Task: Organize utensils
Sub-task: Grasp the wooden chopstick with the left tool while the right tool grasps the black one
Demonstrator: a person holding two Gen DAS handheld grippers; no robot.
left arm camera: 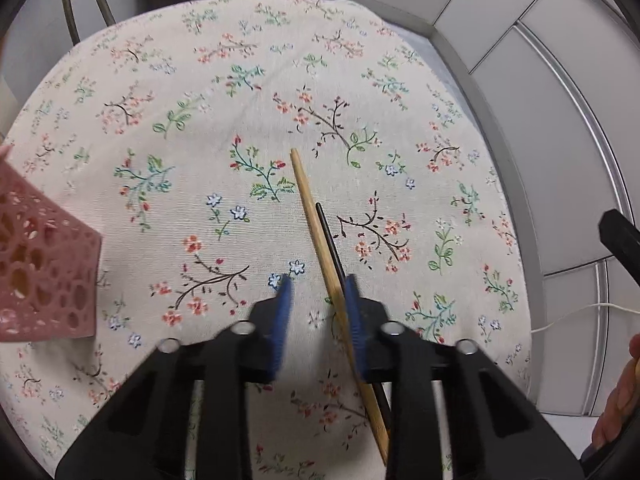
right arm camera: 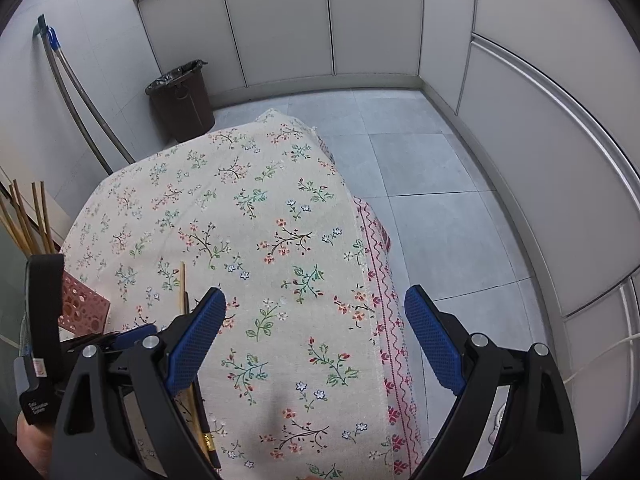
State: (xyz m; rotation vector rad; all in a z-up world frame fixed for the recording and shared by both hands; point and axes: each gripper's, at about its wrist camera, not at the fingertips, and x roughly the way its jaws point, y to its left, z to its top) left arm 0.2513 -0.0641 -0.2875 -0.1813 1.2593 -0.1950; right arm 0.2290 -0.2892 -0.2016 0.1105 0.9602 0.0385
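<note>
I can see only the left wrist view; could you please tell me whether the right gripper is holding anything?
Observer: No. The right gripper is open wide, with only the cream floral tablecloth below it.
Operator: Thank you. Is anything showing above the pink perforated plastic holder?
Observer: Thin wooden sticks rise at the left edge above it; I cannot tell whether they stand in it.
Operator: And what lies beyond the cloth's far end?
Observer: A dark round waste bin with a black liner stands on the grey tiled floor.
</note>
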